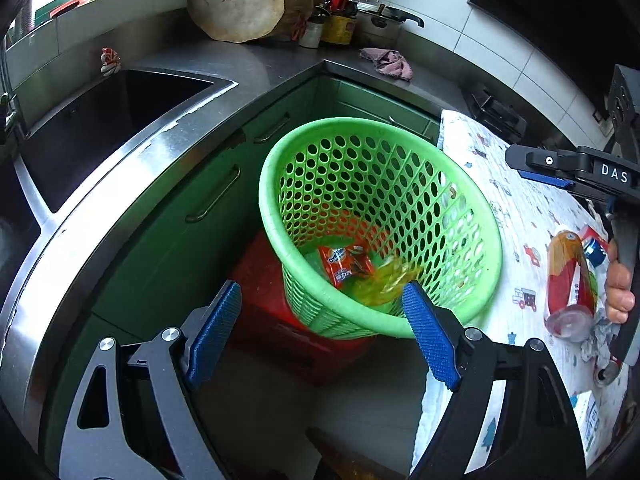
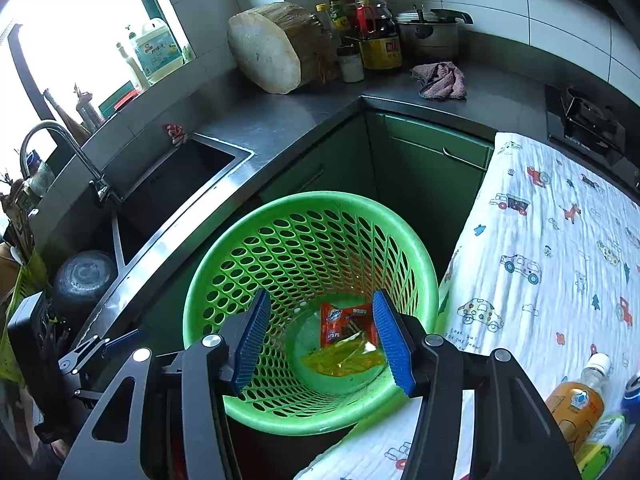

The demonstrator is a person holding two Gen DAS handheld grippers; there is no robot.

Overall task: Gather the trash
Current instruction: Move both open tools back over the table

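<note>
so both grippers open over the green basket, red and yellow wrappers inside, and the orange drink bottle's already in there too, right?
Not the bottle. The orange drink bottle lies on the patterned cloth beside the green basket, as the right wrist view shows. The rest holds: left gripper and right gripper are open, with the red wrapper and yellow wrapper inside.

Daylight blows out the window — fisheye edges warp, corners dark.

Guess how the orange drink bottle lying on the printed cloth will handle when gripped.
The orange drink bottle lies on its side, so a nudge would probably roll it. Its label looks glossy and may slip against the pads. How full it is cannot be seen; weight is uncertain.
</note>
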